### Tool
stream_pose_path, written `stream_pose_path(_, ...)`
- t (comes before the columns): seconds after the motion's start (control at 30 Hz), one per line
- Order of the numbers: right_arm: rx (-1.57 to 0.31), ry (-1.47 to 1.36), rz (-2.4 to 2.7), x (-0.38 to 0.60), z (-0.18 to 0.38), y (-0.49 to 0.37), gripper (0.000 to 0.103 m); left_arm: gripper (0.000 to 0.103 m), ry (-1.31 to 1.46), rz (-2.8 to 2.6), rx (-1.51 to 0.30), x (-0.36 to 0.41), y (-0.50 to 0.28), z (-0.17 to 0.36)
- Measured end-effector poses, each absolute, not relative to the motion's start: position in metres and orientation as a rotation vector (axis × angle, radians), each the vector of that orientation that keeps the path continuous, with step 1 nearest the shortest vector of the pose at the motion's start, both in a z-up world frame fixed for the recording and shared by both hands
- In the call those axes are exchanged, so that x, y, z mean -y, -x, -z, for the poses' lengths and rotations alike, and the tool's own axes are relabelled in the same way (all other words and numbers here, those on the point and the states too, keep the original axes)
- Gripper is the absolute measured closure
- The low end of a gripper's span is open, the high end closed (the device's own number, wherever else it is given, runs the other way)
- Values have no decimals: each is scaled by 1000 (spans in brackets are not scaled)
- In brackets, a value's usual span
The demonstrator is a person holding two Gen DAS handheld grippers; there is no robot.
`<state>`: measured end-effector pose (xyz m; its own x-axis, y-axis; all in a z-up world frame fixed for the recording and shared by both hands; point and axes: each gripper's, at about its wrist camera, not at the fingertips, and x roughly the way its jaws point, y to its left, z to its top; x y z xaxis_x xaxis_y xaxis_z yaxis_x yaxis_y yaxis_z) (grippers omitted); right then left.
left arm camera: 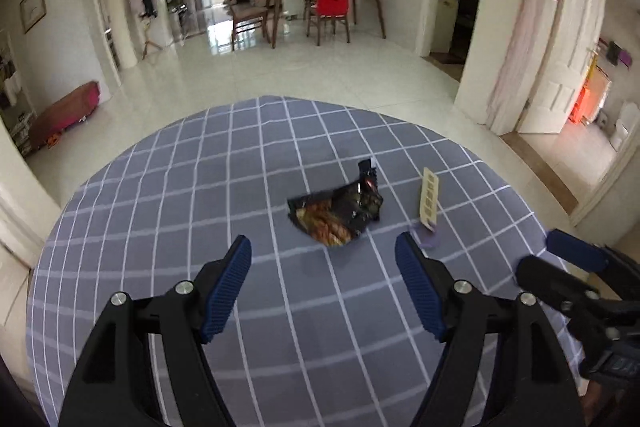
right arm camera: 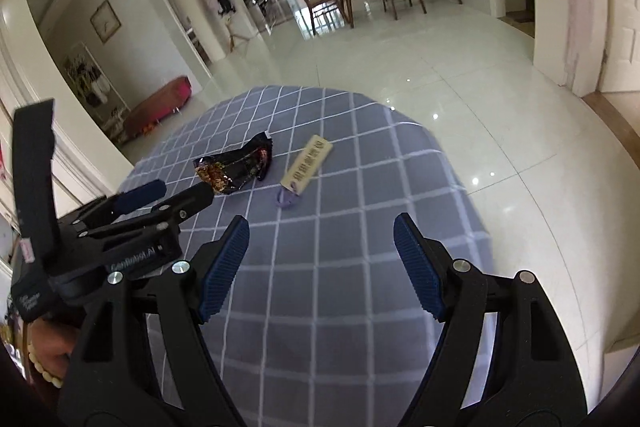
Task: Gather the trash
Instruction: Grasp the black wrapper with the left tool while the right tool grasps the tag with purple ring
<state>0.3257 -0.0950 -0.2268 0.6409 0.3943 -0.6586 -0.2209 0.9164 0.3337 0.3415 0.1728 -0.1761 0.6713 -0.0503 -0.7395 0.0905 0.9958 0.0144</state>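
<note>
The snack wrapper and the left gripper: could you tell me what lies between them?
Only bare checked tablecloth, seen in the left wrist view, separates wrapper from left gripper.

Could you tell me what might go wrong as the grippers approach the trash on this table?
The tan tag lies close beside the crumpled snack wrapper, so it could get caught up as trash. The open left gripper and right gripper sit close together and might collide. The checked tablecloth could snag.

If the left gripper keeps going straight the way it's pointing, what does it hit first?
Most likely the crumpled dark snack wrapper, which lies just beyond the open jaws of the left gripper, slightly right of centre. Nothing else shows between them on the checked tablecloth, though it could meet the cloth first.
</note>
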Motion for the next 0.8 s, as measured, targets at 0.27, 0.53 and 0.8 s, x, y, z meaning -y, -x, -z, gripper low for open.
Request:
stream_pose_path(0.27, -842, -179, -327, 72, 237, -369, 29, 50, -92, 111, -867, -172, -380, 194)
stream_pose_path(0.53, -877, -119, -320, 54, 246, -389, 29, 94, -63, 113, -841, -174, -380, 188)
stream_pose_path(0.8, -876, 11, -275, 32, 246, -392, 43, 95, -39, 26, -813, -184, -360, 178)
